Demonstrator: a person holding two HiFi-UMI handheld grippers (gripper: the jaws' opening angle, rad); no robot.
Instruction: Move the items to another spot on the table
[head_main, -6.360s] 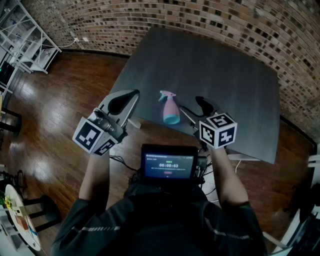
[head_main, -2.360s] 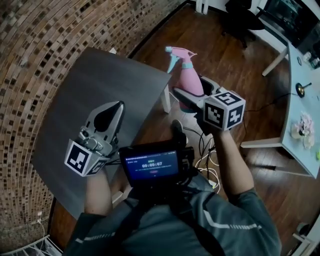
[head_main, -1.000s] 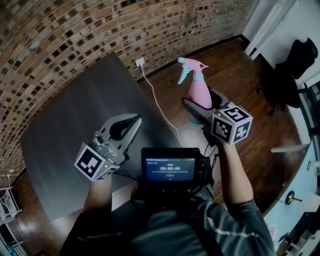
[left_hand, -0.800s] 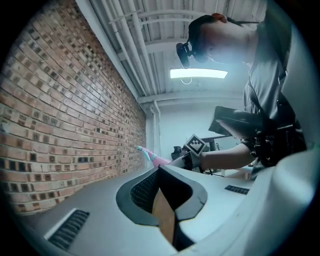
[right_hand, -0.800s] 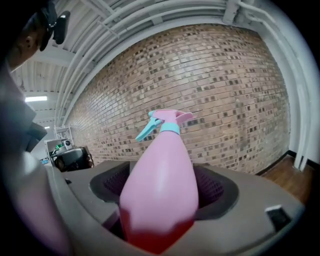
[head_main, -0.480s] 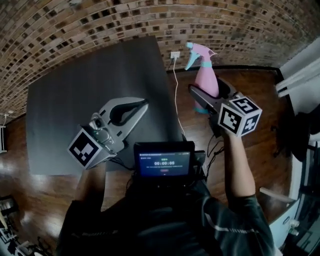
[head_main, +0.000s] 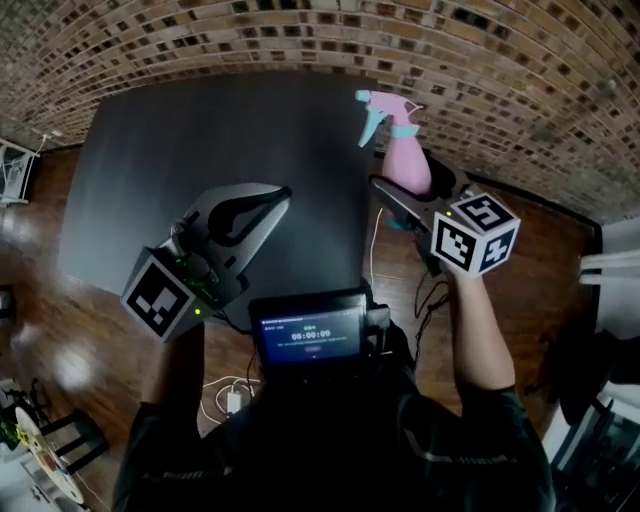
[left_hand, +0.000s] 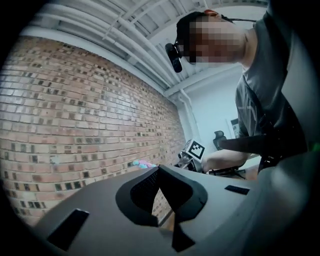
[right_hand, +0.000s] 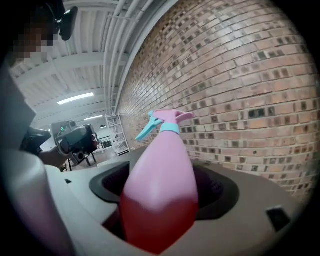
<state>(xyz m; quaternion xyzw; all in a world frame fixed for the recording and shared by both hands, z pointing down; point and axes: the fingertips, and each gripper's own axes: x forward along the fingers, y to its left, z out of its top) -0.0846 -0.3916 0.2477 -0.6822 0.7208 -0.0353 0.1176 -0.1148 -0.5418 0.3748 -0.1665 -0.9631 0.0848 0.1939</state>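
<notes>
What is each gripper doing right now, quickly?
Left gripper: closed, empty.
Right gripper: closed on the pink plastic spray bottle with a teal trigger.

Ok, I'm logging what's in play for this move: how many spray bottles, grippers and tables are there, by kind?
spray bottle: 1, pink, gripped in the right gripper
grippers: 2, counting the left gripper, shut and empty
table: 1
Total: 4

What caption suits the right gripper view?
Right gripper shut on a pink spray bottle with a teal nozzle, a brick wall behind it.
</notes>
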